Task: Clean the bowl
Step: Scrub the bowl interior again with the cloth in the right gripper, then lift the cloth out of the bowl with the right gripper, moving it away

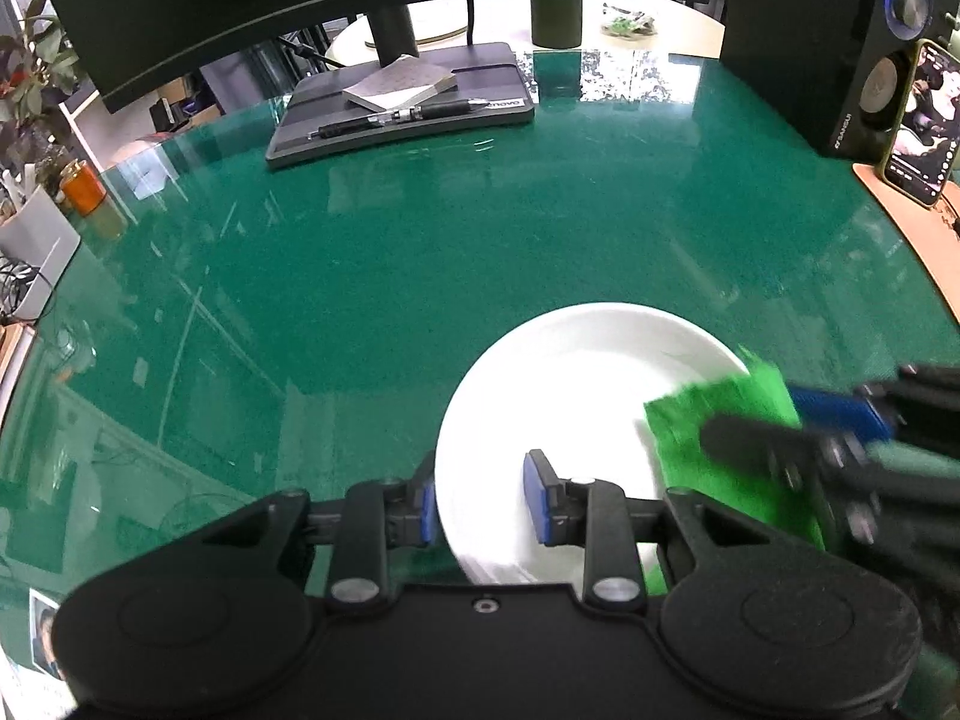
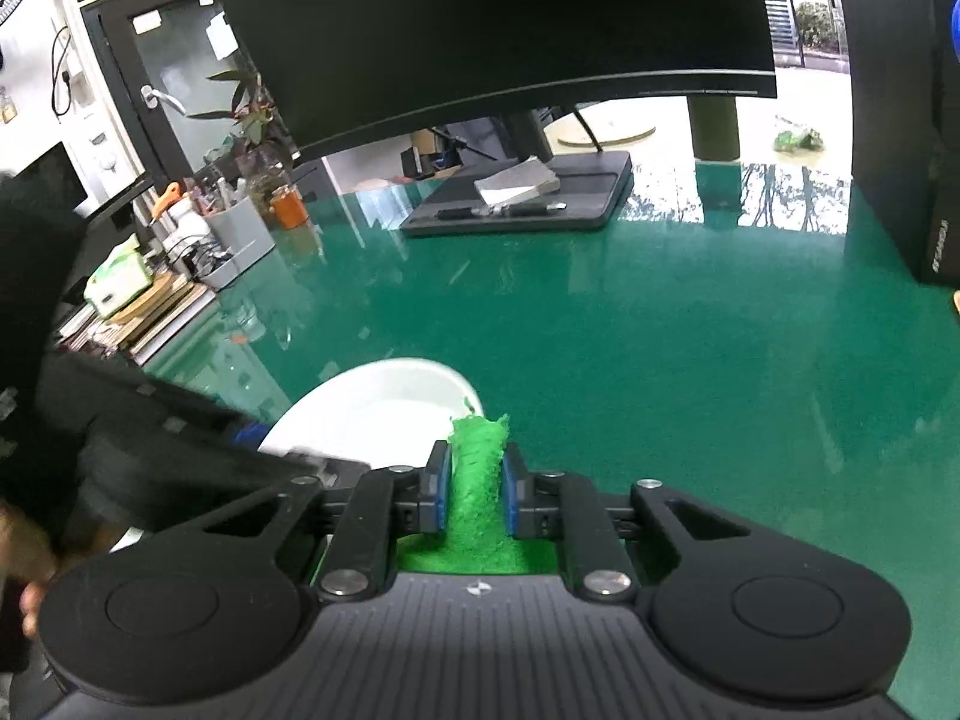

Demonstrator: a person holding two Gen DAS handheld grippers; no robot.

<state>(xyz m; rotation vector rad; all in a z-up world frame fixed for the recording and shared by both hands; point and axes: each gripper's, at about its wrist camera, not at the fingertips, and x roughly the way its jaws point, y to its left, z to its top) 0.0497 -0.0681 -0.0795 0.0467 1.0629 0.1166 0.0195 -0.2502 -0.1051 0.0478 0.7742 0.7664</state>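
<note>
A white bowl [image 1: 570,396] sits on the green table near me; it also shows in the right wrist view [image 2: 384,408]. My left gripper [image 1: 483,495] straddles the bowl's near left rim, one blue pad outside and one inside, holding it. My right gripper [image 2: 474,489] is shut on a green scouring cloth [image 2: 477,462]. In the left wrist view the cloth [image 1: 720,438] lies over the bowl's right side, with the right gripper [image 1: 798,426] coming in from the right, blurred.
A monitor stand base [image 1: 402,102] with a notepad and pens stands at the back. A speaker [image 1: 840,42] and a phone [image 1: 924,120] are at the back right. Desk clutter [image 2: 180,240] lines the left edge.
</note>
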